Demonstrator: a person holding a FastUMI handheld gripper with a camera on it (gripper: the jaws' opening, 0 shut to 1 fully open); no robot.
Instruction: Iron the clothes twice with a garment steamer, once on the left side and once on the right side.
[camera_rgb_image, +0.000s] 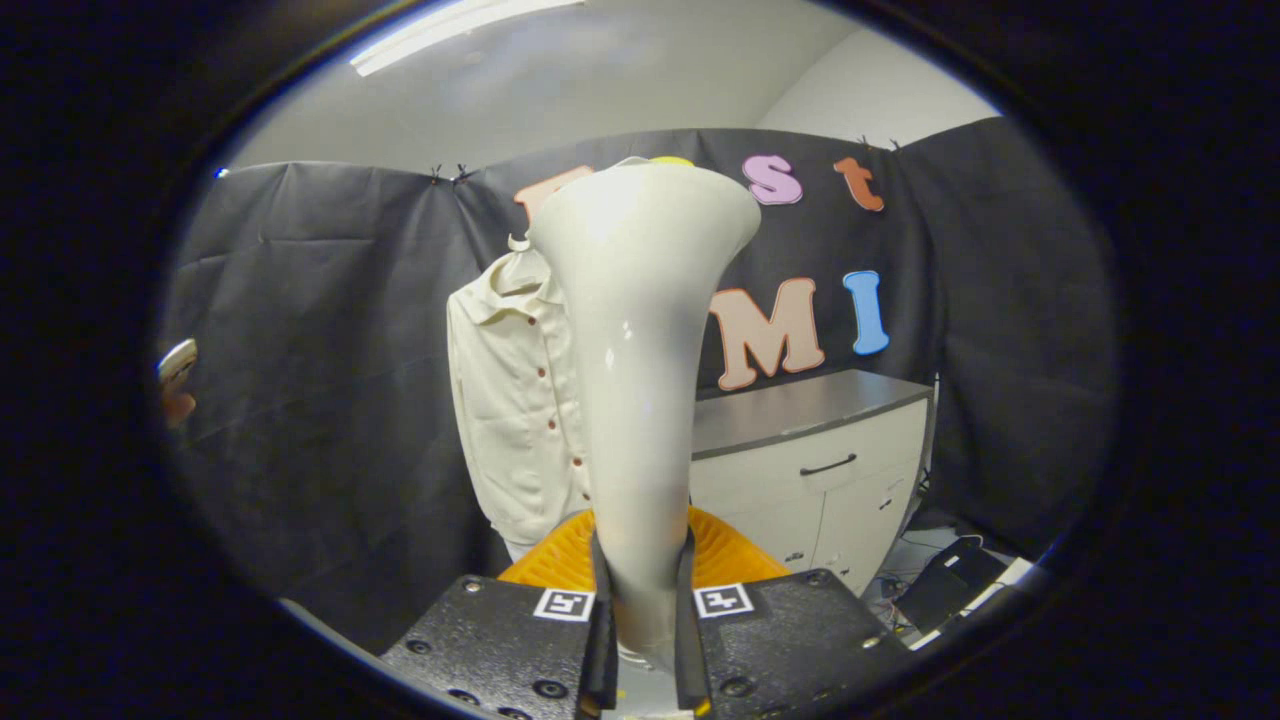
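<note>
Room: black cloth booth wall (330, 330) behind us, a pale ceiling with a strip light (450, 35) above.
Surface: we see a white cabinet (815, 470) with a grey top and dark handle, beyond the fingers to the right.
Gripper (640, 640): we have both fingers pressed against the narrow neck of the garment steamer (640, 330), holding it.
Steamer: glossy cream, upright, flaring wide at its top; an orange ribbed part (735, 560) sits just behind its base.
Shirt (515, 400): cream, small dark buttons, hanging against the cloth just beyond the steamer, partly hidden by it.
Floor: we make out dark gear and cables (945, 580) beside the cabinet.
</note>
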